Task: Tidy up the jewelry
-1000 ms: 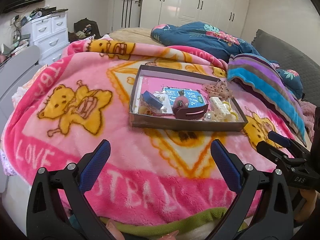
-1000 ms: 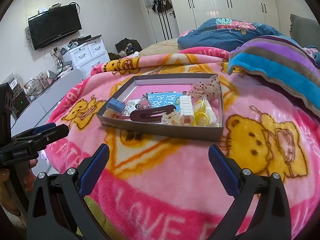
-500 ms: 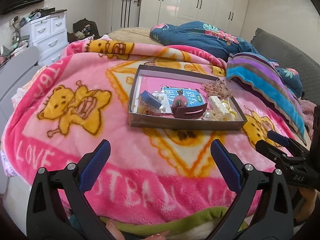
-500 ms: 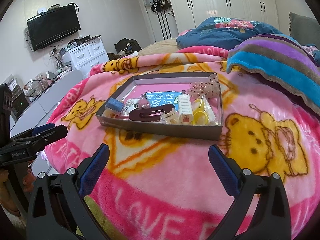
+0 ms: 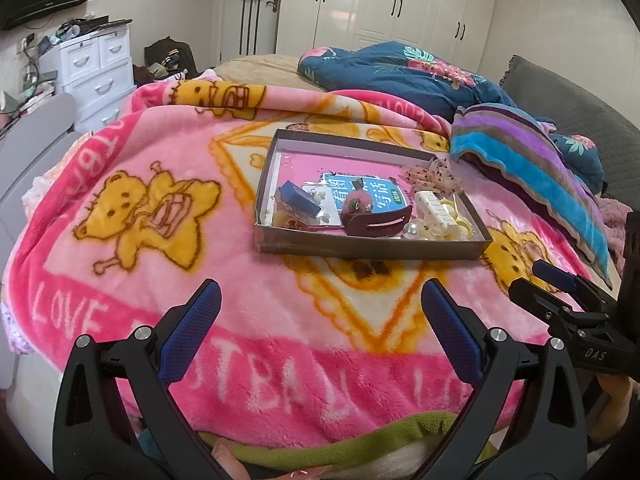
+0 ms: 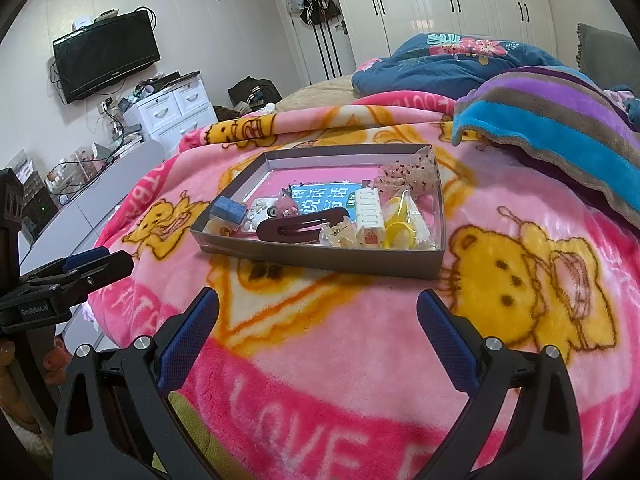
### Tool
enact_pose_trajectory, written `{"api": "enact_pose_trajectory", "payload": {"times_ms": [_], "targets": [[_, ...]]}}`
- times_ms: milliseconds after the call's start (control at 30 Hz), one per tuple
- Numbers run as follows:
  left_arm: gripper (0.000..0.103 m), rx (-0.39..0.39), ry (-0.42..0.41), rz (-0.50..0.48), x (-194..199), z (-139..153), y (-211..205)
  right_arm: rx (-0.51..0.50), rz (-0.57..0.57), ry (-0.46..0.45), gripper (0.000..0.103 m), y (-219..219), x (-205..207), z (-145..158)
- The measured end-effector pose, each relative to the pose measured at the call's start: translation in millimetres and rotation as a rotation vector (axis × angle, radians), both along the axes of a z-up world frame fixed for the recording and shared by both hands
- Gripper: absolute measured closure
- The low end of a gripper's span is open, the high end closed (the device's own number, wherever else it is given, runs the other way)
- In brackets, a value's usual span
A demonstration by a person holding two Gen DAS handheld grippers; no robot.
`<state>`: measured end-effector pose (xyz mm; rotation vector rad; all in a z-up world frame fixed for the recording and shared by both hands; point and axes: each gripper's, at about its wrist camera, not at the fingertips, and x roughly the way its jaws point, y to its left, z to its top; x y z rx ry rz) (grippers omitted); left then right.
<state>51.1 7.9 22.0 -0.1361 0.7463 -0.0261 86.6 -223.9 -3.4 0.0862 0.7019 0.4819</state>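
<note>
A shallow grey box point(image 5: 372, 250) is sitting on the pink bear-print blanket point(image 5: 160, 168) covering the bed, and it is holding the jewelry pieces: a dark maroon hair clip point(image 6: 302, 229), a small blue case point(image 5: 299, 199), a white comb-like clip point(image 6: 370, 214), yellow rings point(image 6: 398, 232) and a lacy bow point(image 5: 434, 176) at the far right corner. The left gripper point(image 5: 320, 316) and right gripper point(image 6: 318, 316) are both hovering near the bed's front edge, well short of the box, each with its fingers spread wide apart and gripping nothing.
</note>
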Motion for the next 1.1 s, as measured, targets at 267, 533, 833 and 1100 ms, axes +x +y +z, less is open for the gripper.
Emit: {"api": "enact_pose_trajectory", "payload": {"times_ms": [267,533,833,1100], "targets": [[0.009,0.004,0.002,0.004,-0.1,-0.6,1.3,0.001,0.0,0.001,0.004,-1.0,0.0,-0.1],[0.009,0.007,0.003,0.006,0.2,-0.7,2.6,0.003,0.001,0.002,0.004,-0.7,-0.5,-0.2],[0.009,0.012,0.004,0.007,0.4,-1.2,2.8,0.001,0.001,0.005,0.004,-0.7,-0.2,-0.2],[0.009,0.023,0.009,0.005,1.4,-2.4,2.7,0.001,0.001,0.003,0.004,-0.7,-0.1,0.1]]}}
